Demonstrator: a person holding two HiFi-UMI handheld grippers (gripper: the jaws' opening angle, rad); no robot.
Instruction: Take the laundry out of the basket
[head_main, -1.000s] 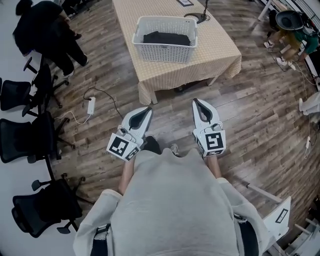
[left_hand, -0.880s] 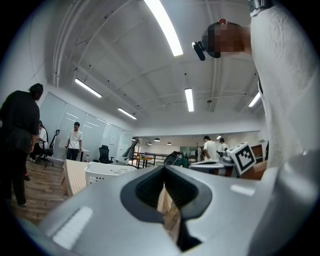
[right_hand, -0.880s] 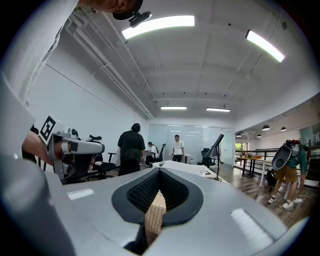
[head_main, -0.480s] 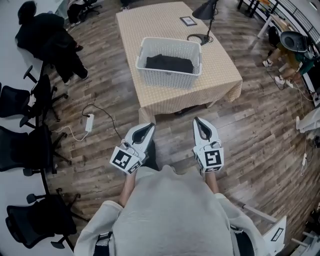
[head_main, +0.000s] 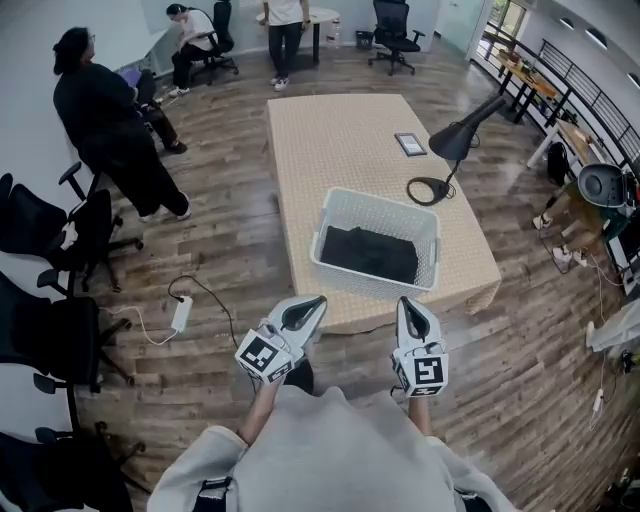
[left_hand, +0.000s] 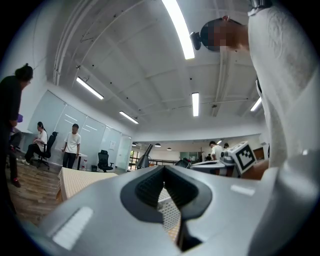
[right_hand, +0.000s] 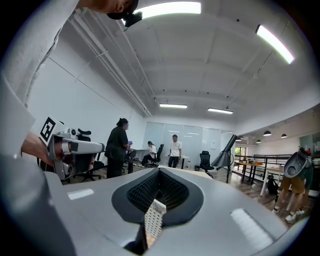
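Observation:
A white lattice basket (head_main: 430, 235) stands on the near end of the tan checked table (head_main: 340, 140), with dark laundry (head_main: 368, 254) lying inside it. My left gripper (head_main: 314, 304) and right gripper (head_main: 409, 305) are both shut and hold nothing. They are side by side just short of the table's near edge and point at the basket. In the left gripper view the jaws (left_hand: 164, 169) meet at their tips, and a strip of the basket's lattice (left_hand: 170, 212) shows through the hollow behind them. The right gripper view shows the same shut jaws (right_hand: 159, 172).
A black desk lamp (head_main: 450, 150) and a small dark tablet (head_main: 411, 144) sit on the table behind the basket. A person in black (head_main: 105, 130) stands at the left by office chairs (head_main: 45, 330). A power strip and cable (head_main: 180, 312) lie on the wooden floor.
The table and basket have come much closer to the grippers, which now reach the table's near edge. The head view has tilted up and shows more of the room.

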